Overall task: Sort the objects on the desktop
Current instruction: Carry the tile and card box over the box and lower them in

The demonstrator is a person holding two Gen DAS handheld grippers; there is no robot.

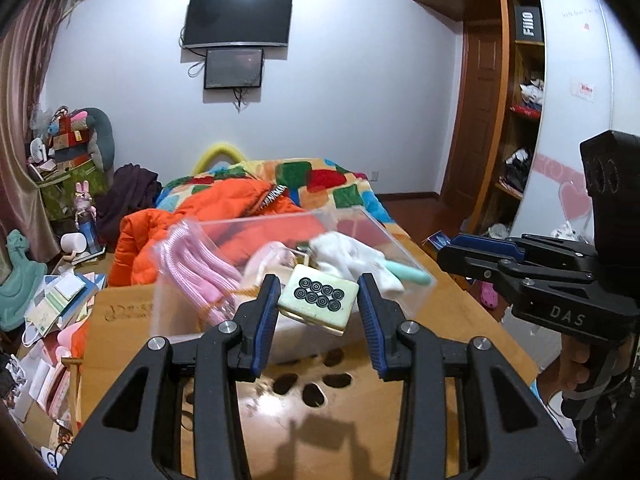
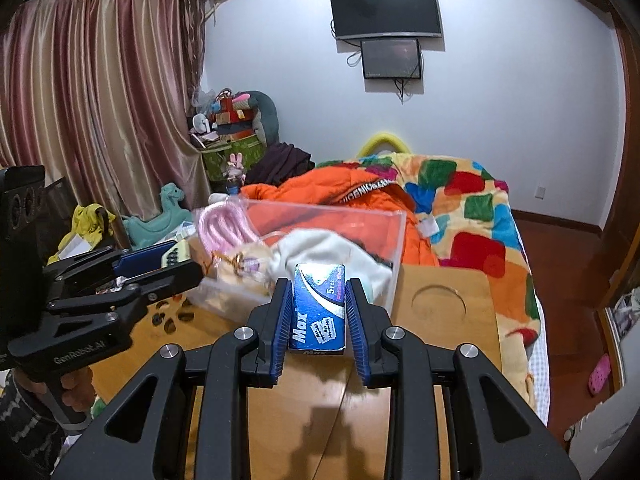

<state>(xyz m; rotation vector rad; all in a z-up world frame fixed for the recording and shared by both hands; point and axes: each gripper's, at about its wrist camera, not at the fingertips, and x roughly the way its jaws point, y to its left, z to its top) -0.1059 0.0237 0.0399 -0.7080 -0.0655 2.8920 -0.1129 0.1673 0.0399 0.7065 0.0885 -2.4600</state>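
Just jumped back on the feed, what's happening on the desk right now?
A person is sorting small items into the clear plastic bin on the wooden desk. The left gripper is open, with a mahjong tile tilted between its fingers, seemingly just released over the bin. The right gripper is shut on a blue Max razor blade box, held near the bin. Pink hangers and a white cloth already lie inside.

Clear bin (image 1: pixel 384 236) crowded, open-topped
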